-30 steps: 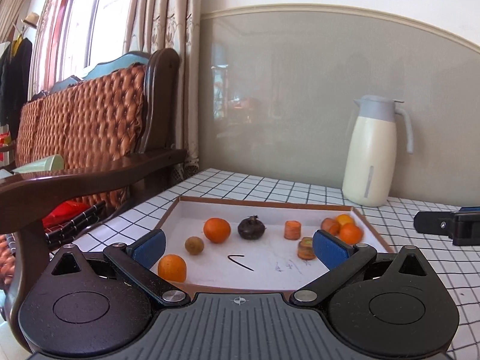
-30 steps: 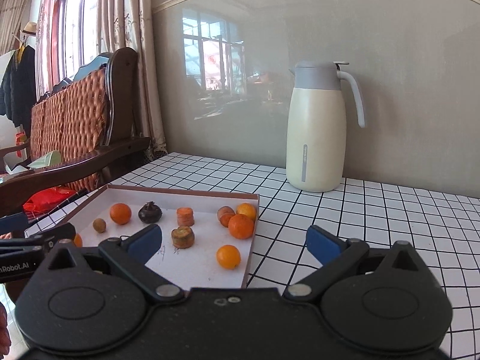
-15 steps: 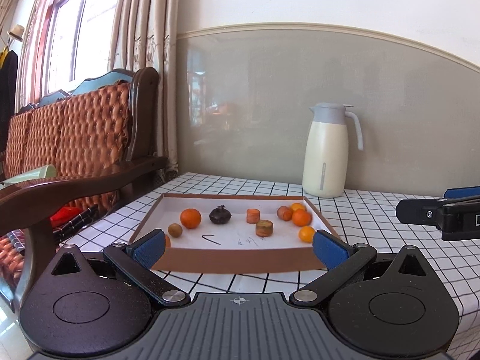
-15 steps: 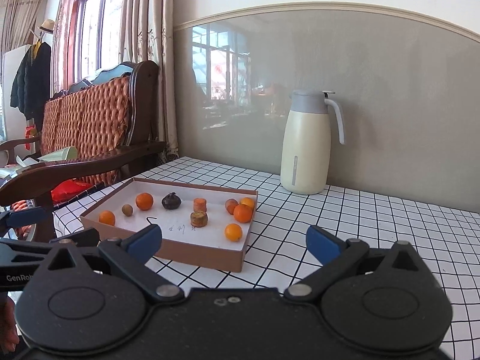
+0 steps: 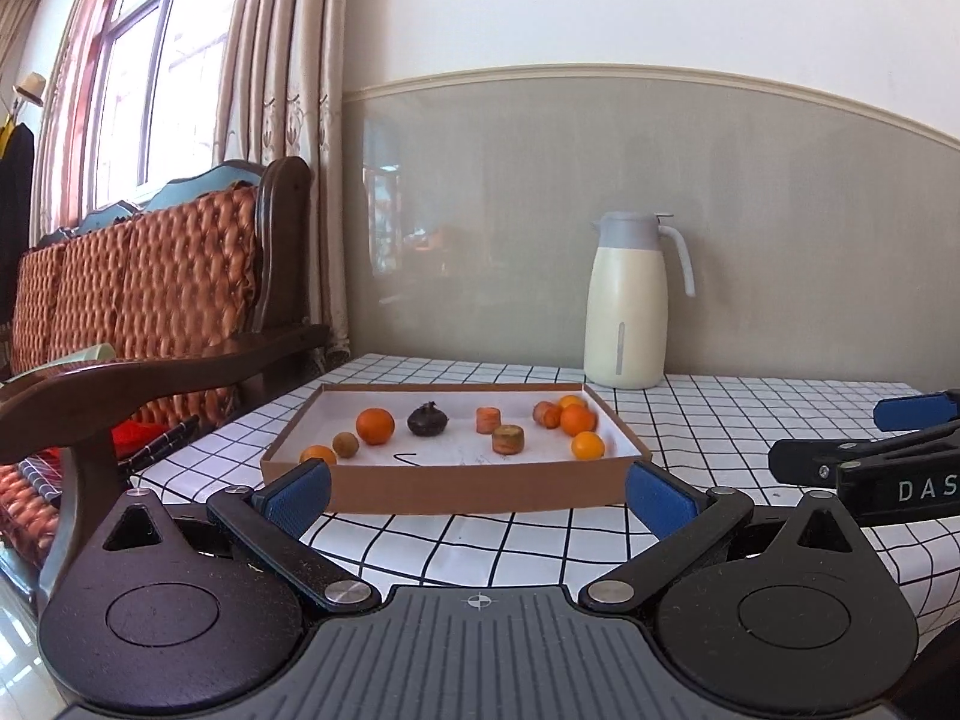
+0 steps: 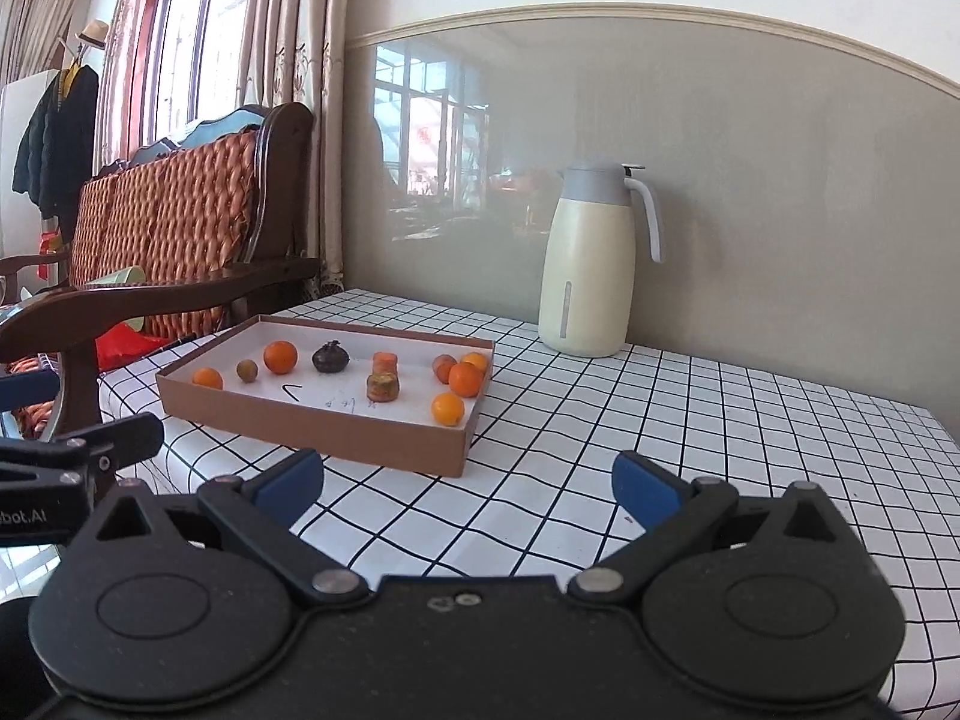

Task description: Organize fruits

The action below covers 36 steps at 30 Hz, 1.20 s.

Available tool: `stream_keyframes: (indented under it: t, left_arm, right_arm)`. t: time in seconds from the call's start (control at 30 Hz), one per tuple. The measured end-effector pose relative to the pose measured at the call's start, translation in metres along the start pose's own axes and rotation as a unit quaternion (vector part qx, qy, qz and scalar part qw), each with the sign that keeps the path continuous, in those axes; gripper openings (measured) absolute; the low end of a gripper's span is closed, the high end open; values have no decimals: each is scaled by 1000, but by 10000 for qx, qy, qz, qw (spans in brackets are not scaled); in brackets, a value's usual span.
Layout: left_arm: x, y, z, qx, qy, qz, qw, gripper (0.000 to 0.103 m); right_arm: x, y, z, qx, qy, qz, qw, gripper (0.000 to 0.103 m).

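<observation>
Cardboard-brown, the shallow white-lined tray (image 5: 456, 483) of small oranges (image 5: 375, 425) and other fruit sits on the checked-cloth desk (image 6: 690, 420). We hold our left gripper (image 5: 478, 495) and right gripper (image 6: 468, 483) short of it, jaws spread wide, grasping nothing.

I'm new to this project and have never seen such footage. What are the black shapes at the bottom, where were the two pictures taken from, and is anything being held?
Each picture comes from a camera mounted on a hand-held gripper, looking forward along its two blue-padded fingers. The black shapes are the grippers themselves: the left gripper in one view, the right gripper in the other. Both are open and hold nothing. Ahead, on a table with a checked cloth, sits a shallow cardboard box with small oranges, a dark fruit and other pieces. A cream jug stands by the wall.
</observation>
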<state>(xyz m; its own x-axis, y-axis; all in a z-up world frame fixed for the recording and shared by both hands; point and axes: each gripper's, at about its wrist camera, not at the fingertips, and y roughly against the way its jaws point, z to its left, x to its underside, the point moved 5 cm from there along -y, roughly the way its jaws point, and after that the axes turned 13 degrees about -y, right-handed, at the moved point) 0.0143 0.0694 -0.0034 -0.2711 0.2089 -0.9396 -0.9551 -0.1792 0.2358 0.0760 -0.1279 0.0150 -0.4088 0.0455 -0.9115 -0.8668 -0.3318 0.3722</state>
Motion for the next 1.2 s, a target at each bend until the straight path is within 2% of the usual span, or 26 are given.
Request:
stream_keyframes:
  t: [0.17, 0.43, 1.2]
  left_arm:
    - [1, 4, -1, -67, 4, -161, 9998, 103]
    - [1, 3, -1, -52, -38, -168, 9998, 103]
    - [3, 2, 0, -39, 5, -175, 9998, 103]
  right_arm:
    - [-1, 7, -6, -1, -106, -216, 9997, 97]
    - [1, 3, -8, 81, -138, -76, 9998, 97]
    - [3, 4, -8, 118, -77, -74, 9999, 97]
